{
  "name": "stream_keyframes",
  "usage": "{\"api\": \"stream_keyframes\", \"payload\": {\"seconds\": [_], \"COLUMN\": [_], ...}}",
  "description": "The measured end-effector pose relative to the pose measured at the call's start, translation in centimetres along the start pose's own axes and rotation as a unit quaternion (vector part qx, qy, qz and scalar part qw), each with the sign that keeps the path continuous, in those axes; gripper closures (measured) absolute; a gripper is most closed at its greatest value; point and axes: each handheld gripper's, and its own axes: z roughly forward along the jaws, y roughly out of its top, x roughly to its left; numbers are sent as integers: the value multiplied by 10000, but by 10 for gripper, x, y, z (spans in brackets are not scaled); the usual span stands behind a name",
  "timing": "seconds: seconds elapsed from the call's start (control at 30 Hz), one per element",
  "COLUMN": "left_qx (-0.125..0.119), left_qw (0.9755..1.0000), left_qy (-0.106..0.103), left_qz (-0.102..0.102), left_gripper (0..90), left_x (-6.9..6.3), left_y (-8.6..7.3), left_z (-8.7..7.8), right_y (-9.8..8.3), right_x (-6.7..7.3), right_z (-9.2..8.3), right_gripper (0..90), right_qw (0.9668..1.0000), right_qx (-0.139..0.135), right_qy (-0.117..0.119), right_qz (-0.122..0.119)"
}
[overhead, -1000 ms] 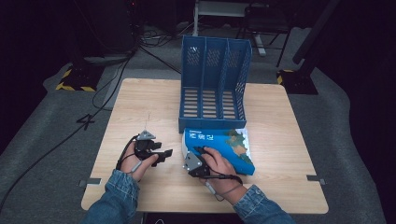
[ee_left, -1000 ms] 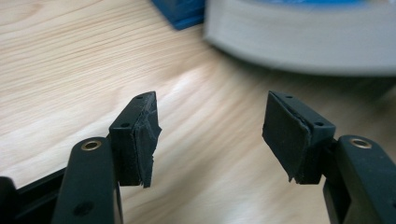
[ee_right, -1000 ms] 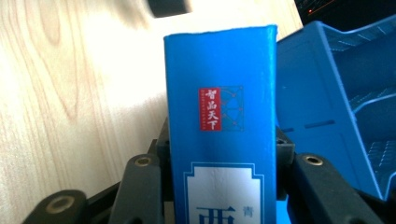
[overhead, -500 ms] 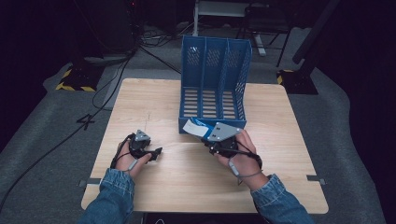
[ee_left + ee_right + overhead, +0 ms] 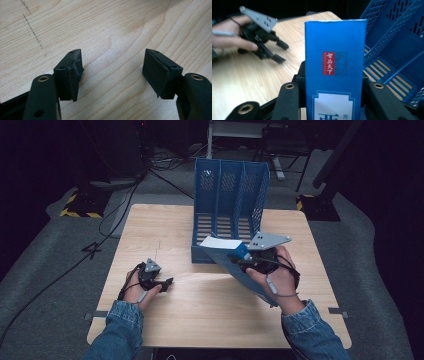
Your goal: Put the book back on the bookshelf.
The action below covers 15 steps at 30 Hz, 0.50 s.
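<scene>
**Mia:** What is the right gripper (image 5: 240, 261) doing?

**Ben:** Its two black jaws are squeezed tight on the thick blue book with the red label (image 5: 335, 75). It holds the book by the spine, up in the air and tilted, just in front of the blue plastic file rack with three slots (image 5: 231, 195).

**Mia:** Why hold it that way?

**Ben:** I think the book is meant to go into a slot. Held by the spine, the thin edge can slide in between the walls.

**Mia:** And the left gripper (image 5: 166, 283)?

**Ben:** It rests low on the pale wooden table (image 5: 165, 227), well apart from the book. Its jaws stand wide with only bare wood between them, and they have just been opening a bit more. The left hand (image 5: 136, 290) is waiting, out of the way.

**Mia:** What is different from a second ago?

**Ben:** Back then the book lay flat on the table in front of the rack, with the right gripper down on it. Now the book is lifted off the wood and tipped up, and it is closer to the rack. The left hand has hardly moved. The rack stands in the same spot, and I see nothing in its slots.
</scene>
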Motion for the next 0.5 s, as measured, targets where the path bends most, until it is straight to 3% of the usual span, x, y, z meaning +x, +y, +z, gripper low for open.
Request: {"api": "stream_keyframes", "payload": {"seconds": [0.23, 0.4, 0.5], "left_qx": [-56, 22, -1], "left_qw": [9997, 10000, 10000], "left_qy": [-132, 18, 29], "left_qz": [-210, 5, 4], "left_gripper": [336, 337, 336], "left_x": [5, 2, 4], "left_y": [-1, 0, -1], "left_z": [-1, 0, -1], "right_y": [6, 9, 12], "right_x": [-11, -19, -21], "right_z": [-15, -21, -24], "right_gripper": [616, 616, 616], "right_qw": [9992, 9974, 9968], "right_qx": [-220, -437, -525], "right_qy": [116, 241, 220], "right_qz": [307, 527, 557]}}
